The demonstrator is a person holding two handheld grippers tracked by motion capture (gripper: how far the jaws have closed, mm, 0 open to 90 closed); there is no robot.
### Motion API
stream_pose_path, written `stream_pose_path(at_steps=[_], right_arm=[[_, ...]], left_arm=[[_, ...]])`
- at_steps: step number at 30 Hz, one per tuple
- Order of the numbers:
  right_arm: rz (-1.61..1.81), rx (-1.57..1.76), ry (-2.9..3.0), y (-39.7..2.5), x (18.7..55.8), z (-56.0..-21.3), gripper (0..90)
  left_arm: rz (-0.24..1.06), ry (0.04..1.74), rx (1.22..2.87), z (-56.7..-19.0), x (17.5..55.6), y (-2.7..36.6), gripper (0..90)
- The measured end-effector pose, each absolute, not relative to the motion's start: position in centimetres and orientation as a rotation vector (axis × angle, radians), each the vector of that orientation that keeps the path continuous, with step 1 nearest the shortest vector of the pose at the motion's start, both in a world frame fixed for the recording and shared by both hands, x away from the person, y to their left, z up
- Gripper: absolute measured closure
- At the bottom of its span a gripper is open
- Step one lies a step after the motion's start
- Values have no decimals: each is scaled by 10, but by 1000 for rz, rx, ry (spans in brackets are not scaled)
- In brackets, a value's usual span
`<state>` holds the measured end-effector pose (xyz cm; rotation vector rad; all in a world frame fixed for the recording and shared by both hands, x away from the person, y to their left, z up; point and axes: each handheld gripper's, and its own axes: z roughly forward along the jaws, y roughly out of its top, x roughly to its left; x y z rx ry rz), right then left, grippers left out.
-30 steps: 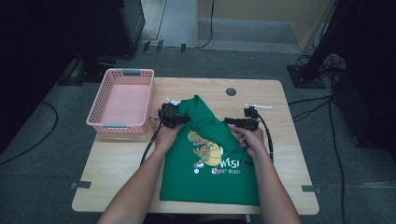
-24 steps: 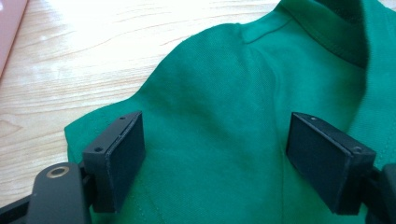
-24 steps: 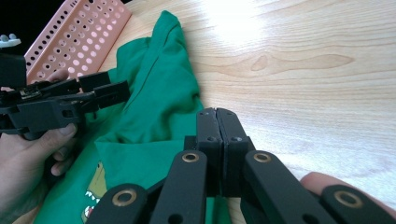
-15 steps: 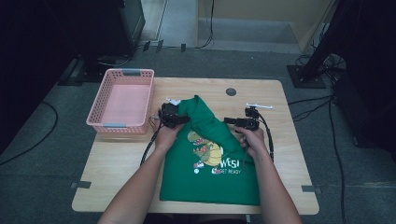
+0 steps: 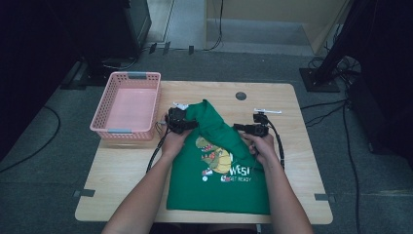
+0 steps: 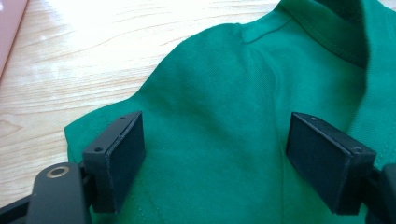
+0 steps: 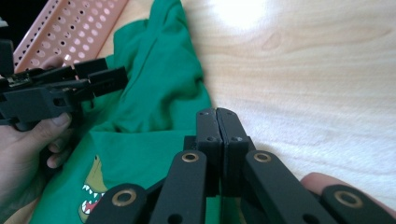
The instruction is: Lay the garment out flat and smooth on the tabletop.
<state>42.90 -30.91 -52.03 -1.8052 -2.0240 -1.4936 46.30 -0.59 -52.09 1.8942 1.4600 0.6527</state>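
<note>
Wooden table [image 5: 122, 170], grey floor [image 5: 44, 195], dim room. Green T-shirt [image 5: 219, 180] spread on the tabletop, upper part bunched. Pink basket [image 5: 127, 105] left. Left gripper [image 6: 215, 158] released above cloth; right gripper [image 7: 217, 140] clenched, grasp unclear

Green dinosaur T-shirt [image 5: 219, 180], top bunched

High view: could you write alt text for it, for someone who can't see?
A person folds a green T-shirt on a wooden table, a black gripper in each hand: the left gripper over the shirt's top, the right gripper at its bunched side. A pink basket stands at the left.
</note>
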Motion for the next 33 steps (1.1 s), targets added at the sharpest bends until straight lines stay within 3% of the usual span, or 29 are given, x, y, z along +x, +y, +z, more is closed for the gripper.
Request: stream_pose_path(at_steps=[16, 27, 33], right_arm=[[-1605, -2146, -2018, -356, 424, -507, 900], [-1463, -2588, -1924, -410, 430, -523, 900], [-1398, -2652, -2042, -414, 435, -521, 900]], left_arm=[[653, 1460, 1894, -521, 463, -6, 204], [653, 1459, 1894, -521, 463, -6, 204], [653, 1460, 1893, -521, 463, -6, 204]])
